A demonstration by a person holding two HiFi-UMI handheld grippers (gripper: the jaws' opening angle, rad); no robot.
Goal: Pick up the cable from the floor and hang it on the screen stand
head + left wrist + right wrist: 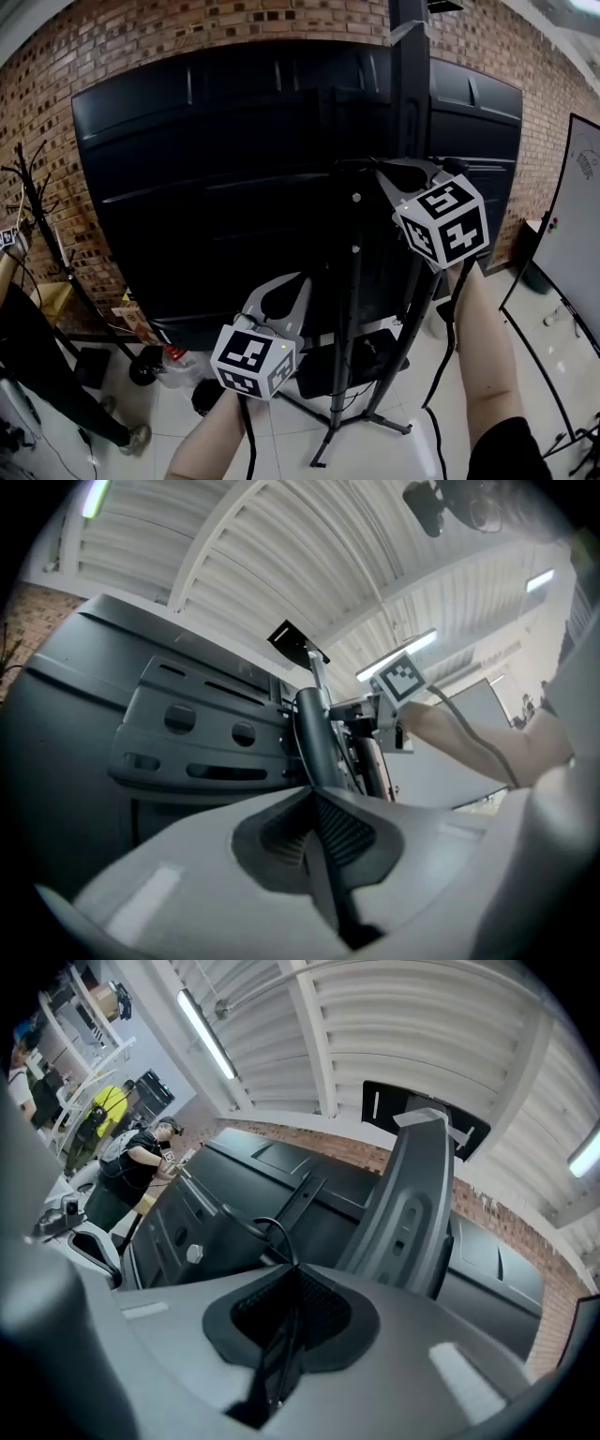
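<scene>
- Currently my right gripper point(382, 171) is up high, just beside the upright column of the black metal screen stand point(409, 103).
- Its jaws are nearly closed, pinched on a thin black cable point(274, 1234) — the cable runs along the slit between the pads and curls out in a small loop past the tips.
- So the cable is off the white tiled floor point(281, 441), level with the back of the large black flat screen point(225, 178); I cannot tell whether it touches the stand.
- My left gripper point(286, 289) sits lower, in front of the screen's bottom edge and well apart from the right one.
- Its jaws are pressed together, with nothing between them that I can see — they point up along the stand's dark pole.
- Behind the screen is a red brick wall point(187, 28).
</scene>
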